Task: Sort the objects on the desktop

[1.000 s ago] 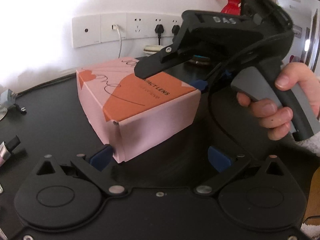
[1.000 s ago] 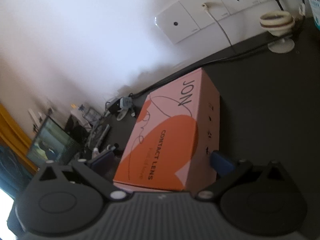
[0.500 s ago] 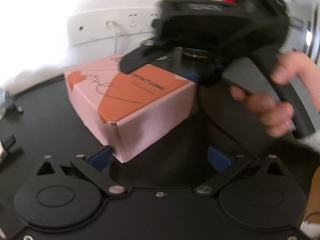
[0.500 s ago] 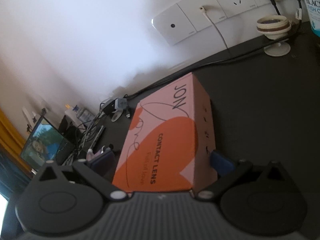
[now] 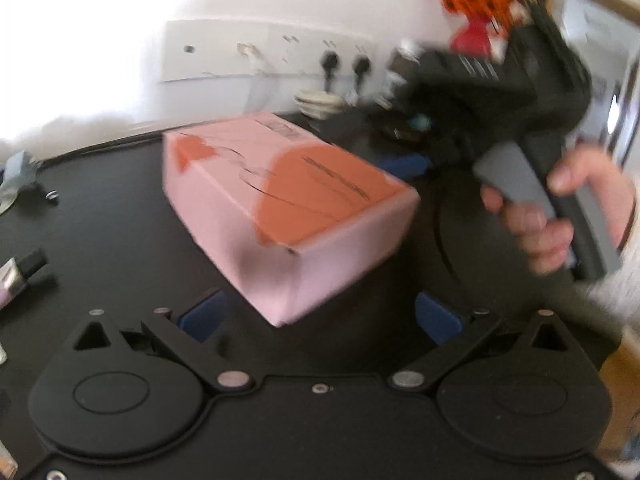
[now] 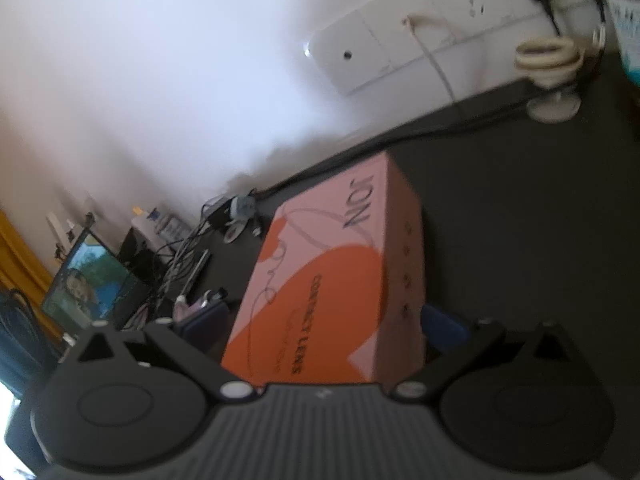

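A pink and orange contact-lens box (image 5: 280, 208) lies on the black desk (image 5: 100, 220). My left gripper (image 5: 318, 316) is open, and the box's near corner sits between its blue pads. In the right wrist view the same box (image 6: 332, 280) lies lengthwise between the wide-apart fingers of my right gripper (image 6: 324, 324). The right pad (image 6: 444, 328) is against the box side. The left pad (image 6: 204, 320) shows a thin gap. From the left view, a hand (image 5: 552, 220) holds the right gripper's handle at the box's far right end.
Wall sockets with plugs (image 5: 272, 56) line the back wall, with a small white stand (image 6: 552, 80) below them. A red vase of orange flowers (image 5: 480, 12) stands back right. Cables (image 6: 224, 216) and a lit screen (image 6: 92, 284) crowd the left end. A small tube (image 5: 20, 276) lies left.
The left view has swung, so the box now sits more central and turned. The right gripper appears lower, at the box's right end instead of over its top. The right view barely changed.
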`<state>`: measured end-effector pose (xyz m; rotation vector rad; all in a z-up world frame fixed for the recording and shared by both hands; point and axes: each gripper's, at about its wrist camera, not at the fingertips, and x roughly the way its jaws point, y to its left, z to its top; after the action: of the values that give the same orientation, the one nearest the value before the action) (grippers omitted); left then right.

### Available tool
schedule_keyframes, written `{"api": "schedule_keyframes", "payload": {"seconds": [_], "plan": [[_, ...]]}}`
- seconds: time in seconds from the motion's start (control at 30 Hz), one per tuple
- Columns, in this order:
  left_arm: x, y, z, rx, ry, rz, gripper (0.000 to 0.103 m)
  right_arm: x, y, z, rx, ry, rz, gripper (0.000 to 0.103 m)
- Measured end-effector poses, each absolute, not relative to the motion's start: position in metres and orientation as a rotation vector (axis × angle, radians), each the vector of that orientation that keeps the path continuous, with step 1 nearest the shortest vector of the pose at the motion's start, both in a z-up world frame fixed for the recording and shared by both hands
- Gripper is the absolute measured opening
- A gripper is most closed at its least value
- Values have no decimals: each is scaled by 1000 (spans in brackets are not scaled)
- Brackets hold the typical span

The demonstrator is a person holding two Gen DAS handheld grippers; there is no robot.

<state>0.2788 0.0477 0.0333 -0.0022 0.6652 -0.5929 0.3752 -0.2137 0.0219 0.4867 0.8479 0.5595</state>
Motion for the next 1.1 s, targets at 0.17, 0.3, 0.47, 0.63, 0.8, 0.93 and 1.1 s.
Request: {"api": "schedule_keyframes", "payload": {"seconds": [0.17,0.3,0.47,0.63,0.8,0.93,1.1], "plan": [[292,77,54,-186,576,-567,103,389,-225,27,524,827,536,102],[305,58,57,-131,545,-541,103,409,-228,29,604,813,534,102],[321,45,44,-121,592,-576,103,427,-220,24,664,835,568,102],[313,39,39,-86,588,-559,103,425,-207,25,614,833,595,102],[301,37,41,-67,598,-583,103,423,-202,26,593,828,611,102],[289,37,42,-27,583,-596,103,419,-204,28,589,816,597,102],[290,62,50,-71,549,-496,103,384,-225,46,481,700,537,102]]}}
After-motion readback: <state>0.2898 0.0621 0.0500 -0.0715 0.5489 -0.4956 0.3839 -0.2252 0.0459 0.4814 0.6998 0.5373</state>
